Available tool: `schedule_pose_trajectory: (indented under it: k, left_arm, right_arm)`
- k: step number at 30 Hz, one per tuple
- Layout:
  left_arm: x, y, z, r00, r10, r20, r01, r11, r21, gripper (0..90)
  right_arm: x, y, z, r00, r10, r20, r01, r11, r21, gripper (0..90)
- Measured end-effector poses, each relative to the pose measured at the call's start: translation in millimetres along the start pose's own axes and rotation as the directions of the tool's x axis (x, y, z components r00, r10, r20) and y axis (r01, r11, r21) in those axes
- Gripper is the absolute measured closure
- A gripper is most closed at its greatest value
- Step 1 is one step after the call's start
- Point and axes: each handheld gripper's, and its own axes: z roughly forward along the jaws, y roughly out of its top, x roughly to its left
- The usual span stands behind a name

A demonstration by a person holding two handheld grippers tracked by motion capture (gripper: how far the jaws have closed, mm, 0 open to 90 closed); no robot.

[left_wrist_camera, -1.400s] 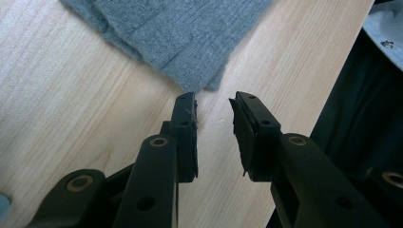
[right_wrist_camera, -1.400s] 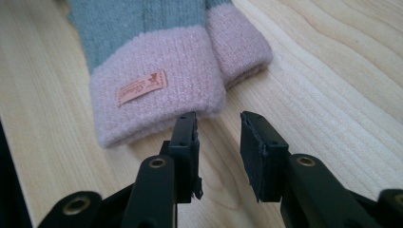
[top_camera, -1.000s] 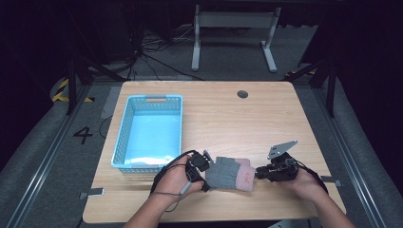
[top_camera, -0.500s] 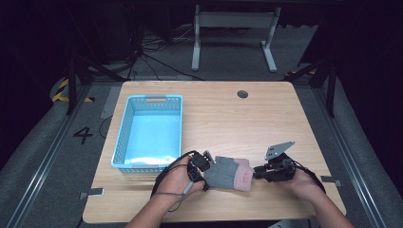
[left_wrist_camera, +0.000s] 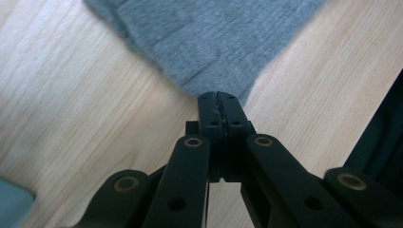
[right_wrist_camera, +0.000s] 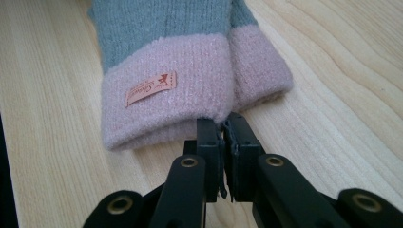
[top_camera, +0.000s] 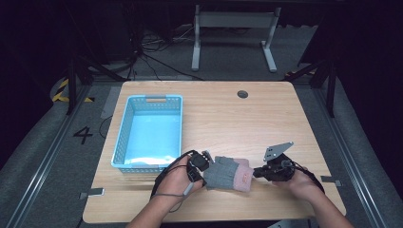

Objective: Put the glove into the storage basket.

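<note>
Two grippers pinching a knitted glove near the desk's front edge.

The left gripper (top_camera: 205,172) is clamping its jaws on the grey tip of the glove (top_camera: 230,174), and the right gripper (top_camera: 256,173) is nipping the edge of the pink cuff (right_wrist_camera: 190,90), where a small orange label (right_wrist_camera: 150,88) is showing. The glove is lying flat on the pale wooden desk (top_camera: 266,118), just off the blue basket (top_camera: 149,131) sitting toward the left edge. A round cable hole (top_camera: 243,94) is sitting near the back edge. Beyond the desk, a grey metal stand (top_camera: 233,33) and loose cables (top_camera: 147,52) are lying on dark carpet, with a painted "4" (top_camera: 83,135) on the floor at left.
</note>
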Motion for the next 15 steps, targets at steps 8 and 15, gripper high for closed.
schedule_pose_trajectory:
  k: [8, 15]
  left_arm:
    - [3.1, -0.5, 4.9, 0.9995, -0.03, -0.002, 0.03, 0.9993, 0.021, 68.2]
    - [-0.5, 2.6, 7.7, 0.9999, -0.001, 0.014, 0.0, 0.9996, 0.026, 74.9]
  right_arm:
    - [-0.8, -0.3, 0.0, 1.0, 0.005, -0.002, -0.005, 1.0, 0.001, 85.3]
    - [-0.3, 0.3, 1.6, 1.0, 0.003, 0.0, -0.003, 1.0, 0.006, 85.3]
